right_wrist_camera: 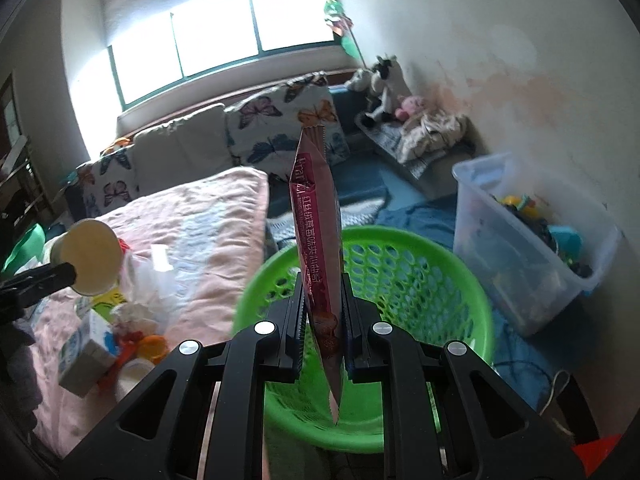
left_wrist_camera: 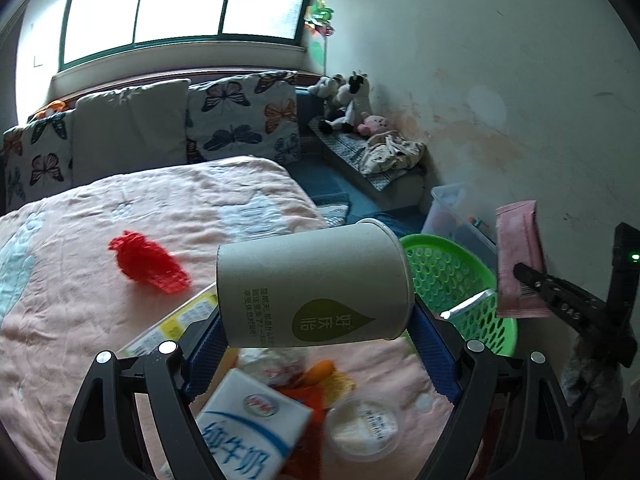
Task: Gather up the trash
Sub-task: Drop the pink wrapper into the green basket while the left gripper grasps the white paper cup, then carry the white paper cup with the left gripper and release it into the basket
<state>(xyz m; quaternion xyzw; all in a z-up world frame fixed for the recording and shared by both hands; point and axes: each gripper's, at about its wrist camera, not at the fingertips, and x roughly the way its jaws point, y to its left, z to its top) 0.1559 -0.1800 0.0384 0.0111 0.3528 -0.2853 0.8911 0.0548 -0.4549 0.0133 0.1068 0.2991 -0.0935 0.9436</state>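
Pink foil snack wrapper (right_wrist_camera: pixel 318 240) stands pinched upright in the right gripper (right_wrist_camera: pixel 323 320), poised above the green perforated plastic basket (right_wrist_camera: pixel 420 280), seemingly ready to drop. Left gripper (left_wrist_camera: pixel 316 344) clamps a sideways grey paper cup (left_wrist_camera: pixel 312 284) over the bed's remaining litter.

Bright green-framed three-pane window (left_wrist_camera: pixel 184 4) backlights the room; butterfly-print cushions (left_wrist_camera: pixel 244 116) beneath it; pink quilted bedspread (left_wrist_camera: pixel 120 216); stained white wall (left_wrist_camera: pixel 500 100) at right.
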